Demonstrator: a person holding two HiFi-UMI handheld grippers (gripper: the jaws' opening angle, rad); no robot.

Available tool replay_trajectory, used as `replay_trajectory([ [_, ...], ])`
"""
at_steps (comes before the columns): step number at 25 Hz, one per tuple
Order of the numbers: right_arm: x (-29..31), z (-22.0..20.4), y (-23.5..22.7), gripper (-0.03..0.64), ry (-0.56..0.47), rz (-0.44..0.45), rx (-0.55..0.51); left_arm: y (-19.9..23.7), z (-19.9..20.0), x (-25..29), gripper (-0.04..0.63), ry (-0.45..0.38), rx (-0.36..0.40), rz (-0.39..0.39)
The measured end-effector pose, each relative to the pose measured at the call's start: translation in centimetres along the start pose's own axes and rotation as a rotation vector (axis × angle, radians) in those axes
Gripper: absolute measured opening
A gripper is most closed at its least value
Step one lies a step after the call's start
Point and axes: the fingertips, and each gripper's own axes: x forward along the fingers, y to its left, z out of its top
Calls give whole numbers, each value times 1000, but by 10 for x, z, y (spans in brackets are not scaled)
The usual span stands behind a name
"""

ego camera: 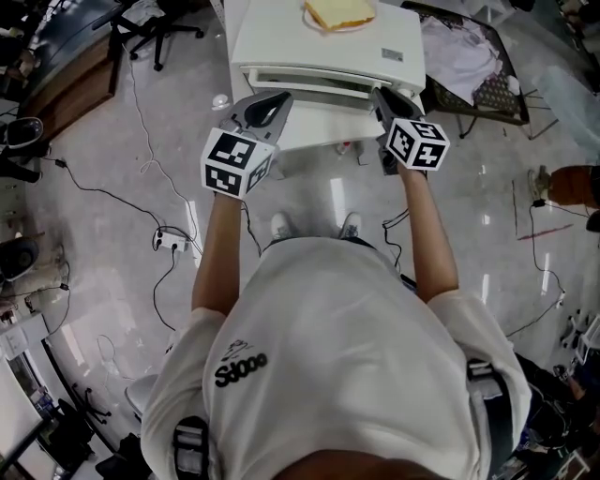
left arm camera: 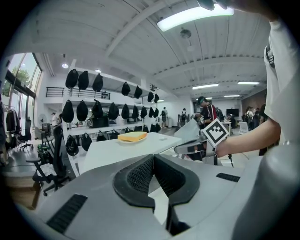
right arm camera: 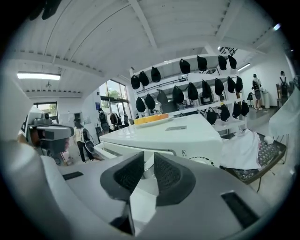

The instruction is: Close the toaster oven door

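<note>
Head view first: white toaster oven [ego camera: 323, 47] stands on the pale floor ahead of the person, with 1 slice of bread [ego camera: 339, 11] on a plate on its top. Its door [ego camera: 319, 131] is not shut; the white panel juts toward the person below the front slot. The left gripper [ego camera: 281, 97] hangs at the door's left part, and the right gripper [ego camera: 380, 94] is at the door's right end. Both arms reach forward.

Left gripper view: the 2 black ribbed pads [left arm camera: 140, 176] meet at their tips with nothing between them. The oven's flat top and the bread lie beyond, and the right gripper shows at the right, level with the oven's front.

Right gripper view: the jaws stand nearly together, pressed on a pale, shiny door handle [right arm camera: 148, 171] in the narrow gap. The oven's front corner with a dial rises just behind the jaws.
</note>
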Motion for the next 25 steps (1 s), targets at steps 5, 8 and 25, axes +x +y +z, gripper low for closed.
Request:
replay_trajectory([
  [5, 3, 3, -2, 63, 12, 2, -23, 1, -2, -2, 18, 2, -3, 12],
  [8, 4, 3, 1, 61, 56, -9, -86, 3, -3, -2, 18, 4, -2, 14],
  [25, -71, 132, -5, 9, -160, -96, -381, 32, 73, 5, 18, -118, 165, 124],
])
